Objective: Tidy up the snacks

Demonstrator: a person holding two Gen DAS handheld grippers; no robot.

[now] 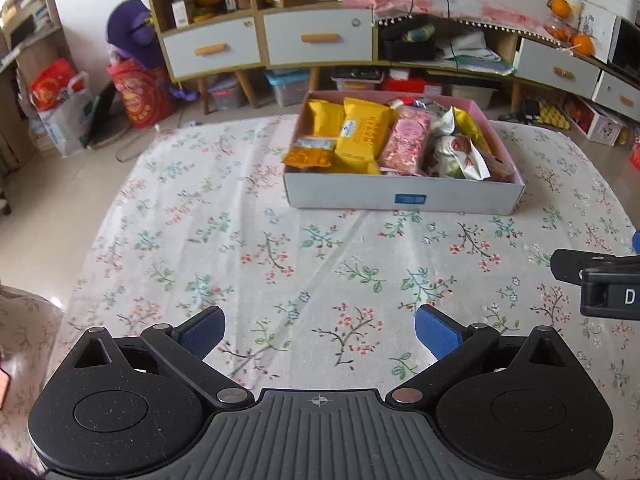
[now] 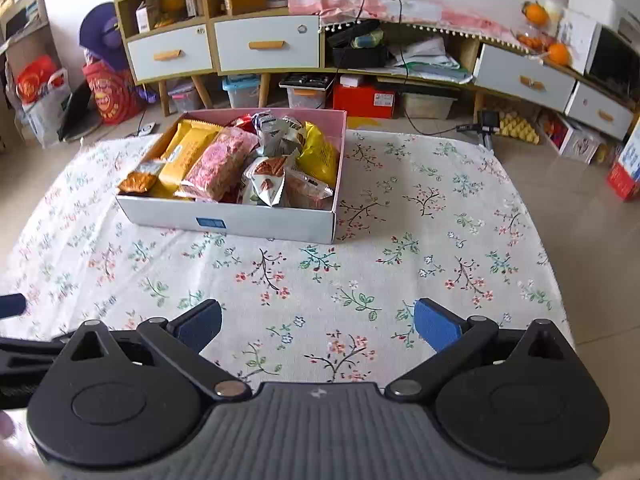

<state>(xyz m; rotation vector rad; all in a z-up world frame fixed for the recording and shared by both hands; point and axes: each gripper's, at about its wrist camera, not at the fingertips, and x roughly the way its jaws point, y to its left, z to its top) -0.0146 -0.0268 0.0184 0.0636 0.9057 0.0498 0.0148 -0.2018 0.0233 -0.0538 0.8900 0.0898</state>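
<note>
Appears to be the closing step, or a pause between steps: every snack in view sits inside the box (image 1: pixel 404 196), none loose on the floral worktop (image 1: pixel 224 240). Box at upper centre-right of the left wrist view, upper centre-left of the right wrist view.

Left gripper (image 1: pixel 320 332) released, jaws spread wide, nothing between the blue pads, low in the frame and well apart from the box. Right gripper (image 2: pixel 318 326) likewise spread wide and empty, also well short of the box.

Inside the box: yellow packets (image 1: pixel 360 136) at left, an orange packet (image 1: pixel 310 154) at the near left corner, a pink speckled packet (image 1: pixel 406 140) in the middle, silver-white pouches (image 1: pixel 456 156) and another yellow bag (image 2: pixel 320 154) at right, crowded and overlapping.

Next move, if any: likely a forward reach toward the box to straighten the leaning pouches, calling for a light pinch on crinkly foil.

Writing: a blue label (image 1: pixel 410 199) on the box front, print too small to read; yellow packet print illegible; a white "D" on the black part at the right edge of the left wrist view.
</note>
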